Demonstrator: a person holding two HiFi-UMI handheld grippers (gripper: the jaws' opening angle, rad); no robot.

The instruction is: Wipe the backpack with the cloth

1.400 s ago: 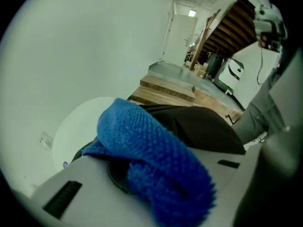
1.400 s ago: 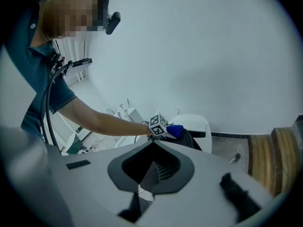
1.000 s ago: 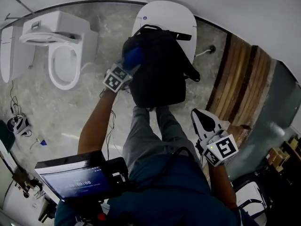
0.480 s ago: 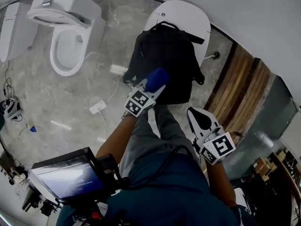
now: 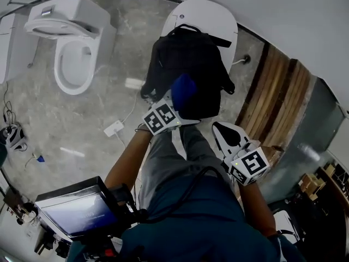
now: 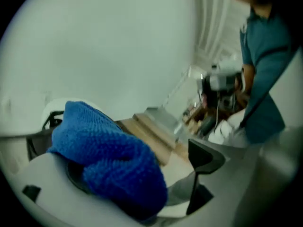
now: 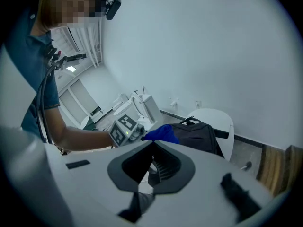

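At the far left of the head view stands an open white ceramic toilet (image 5: 71,53) on the grey marbled floor (image 5: 82,119). A small white power strip (image 5: 114,127) lies nearer the person, and neither gripper view shows it.

Next comes the left tool (image 5: 175,107), with its marker cube facing up. Its own view shows what the head view hides. The jaws stand wide apart, having just been opening. The thick blue knitted cloth (image 6: 106,160) lies bunched over the left-hand jaw alone. The other jaw is bare and nothing presses on the cloth.

From above, the cloth overlaps the lower front of the black fabric backpack (image 5: 191,59); whether they touch I cannot tell. The backpack rests on a white rounded seat (image 5: 202,15) against the wall, its top handle and one strap showing. The right gripper view shows it from the side, dark, matt and slightly slumped, with the cloth at its left edge.

The right tool (image 5: 224,132) has its jaws closed together on nothing and is well apart from the backpack. Farther right run brown wooden planks (image 5: 278,97).
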